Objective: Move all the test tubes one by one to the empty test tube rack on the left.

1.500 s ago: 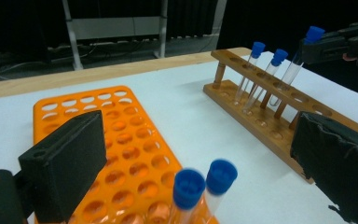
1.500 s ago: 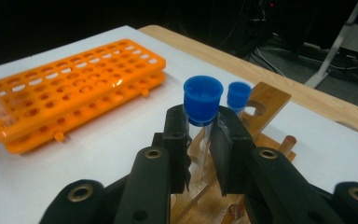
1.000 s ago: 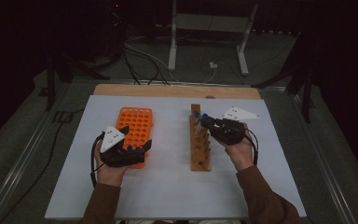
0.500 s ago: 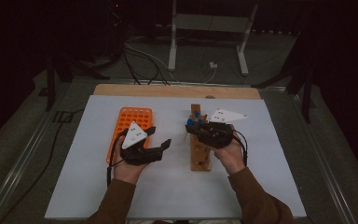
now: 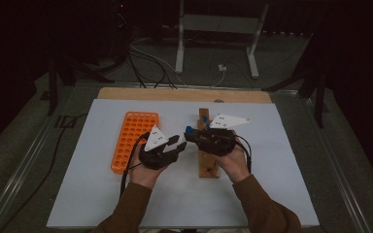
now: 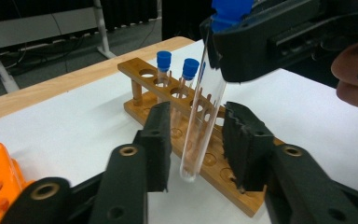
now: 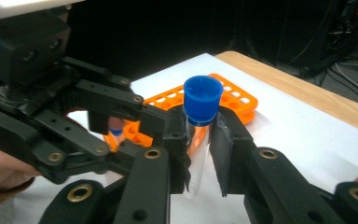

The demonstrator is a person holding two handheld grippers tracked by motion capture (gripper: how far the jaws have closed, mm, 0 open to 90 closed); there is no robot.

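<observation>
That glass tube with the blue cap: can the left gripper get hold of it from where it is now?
Probably yes. The tube hangs from the right gripper, and its lower end already sits between the left gripper's jaws, which have just been closing. Gaps remain on both sides; nothing blocks them.
</observation>
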